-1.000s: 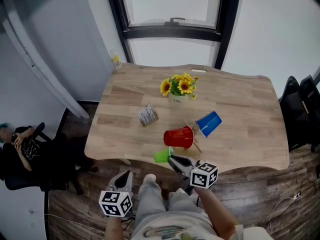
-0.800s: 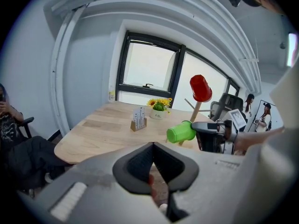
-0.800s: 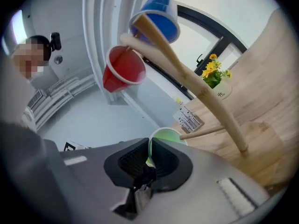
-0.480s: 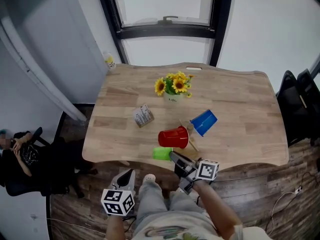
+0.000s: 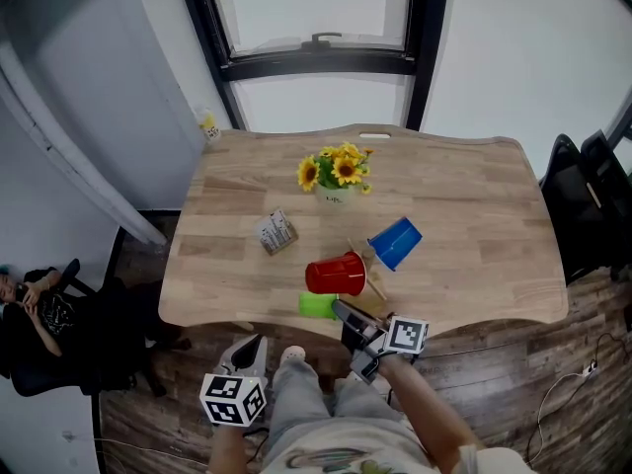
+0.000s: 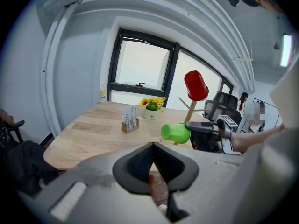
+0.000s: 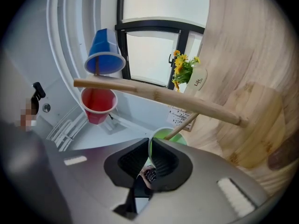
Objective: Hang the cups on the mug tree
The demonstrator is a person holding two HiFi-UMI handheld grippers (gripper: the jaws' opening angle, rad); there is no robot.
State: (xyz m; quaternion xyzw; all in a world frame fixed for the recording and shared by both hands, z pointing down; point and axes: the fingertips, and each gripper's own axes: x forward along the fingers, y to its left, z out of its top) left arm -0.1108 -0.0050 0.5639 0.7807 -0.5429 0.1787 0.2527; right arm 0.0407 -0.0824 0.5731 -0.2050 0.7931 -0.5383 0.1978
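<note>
**Fig.: green cup at mug tree, near table edge.** Green cup (image 5: 318, 305) lies on its side at the near edge of the table (image 5: 474, 196), just beside the mug tree (image 7: 159, 97). Long axis approx. level; base points to pic. left in head view, mouth faces the right gripper (image 5: 341, 309). Right gripper: jaws nearly together, pinching the cup's rim wall, one pad inside and one outside. A thin peg (image 7: 183, 125) of the tree reaches into the cup's mouth; whether its tip touches the inside cannot be told. Red cup (image 7: 98, 105) and blue cup (image 7: 104, 51) each sit mouth-first over a peg, well apart from the jaws. Left gripper (image 6: 153, 148): jaws together, nothing held, low in front of the table edge. Hard to read: tree's base is covered by the cups in head view; right gripper view is rolled, so table appears at pic. right; rim portion inside the pads is hidden.
</note>
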